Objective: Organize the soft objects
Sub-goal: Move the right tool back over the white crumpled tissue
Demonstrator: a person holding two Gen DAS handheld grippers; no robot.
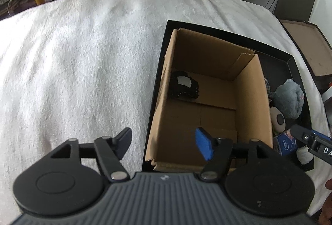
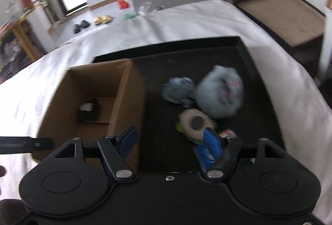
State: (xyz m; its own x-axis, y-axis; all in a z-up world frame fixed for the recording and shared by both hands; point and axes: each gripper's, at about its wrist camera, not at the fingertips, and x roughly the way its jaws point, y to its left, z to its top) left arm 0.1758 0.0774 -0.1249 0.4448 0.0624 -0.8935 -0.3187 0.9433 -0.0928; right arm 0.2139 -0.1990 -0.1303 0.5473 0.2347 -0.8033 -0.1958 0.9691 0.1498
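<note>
Here, white blanket (image 1: 83, 59) under black tray (image 2: 244, 46).

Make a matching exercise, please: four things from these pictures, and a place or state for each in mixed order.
1. black fuzzy item
2. grey plush toy
3. cardboard box
4. left gripper

a. open, holding nothing
b. stands in the black tray
c. on the tray floor, outside the box
d. inside the box

Pairs: 1-d, 2-c, 3-b, 4-a

Right wrist view is motion-blurred; the grey plush toys (image 2: 220, 91) lack detail.
</note>
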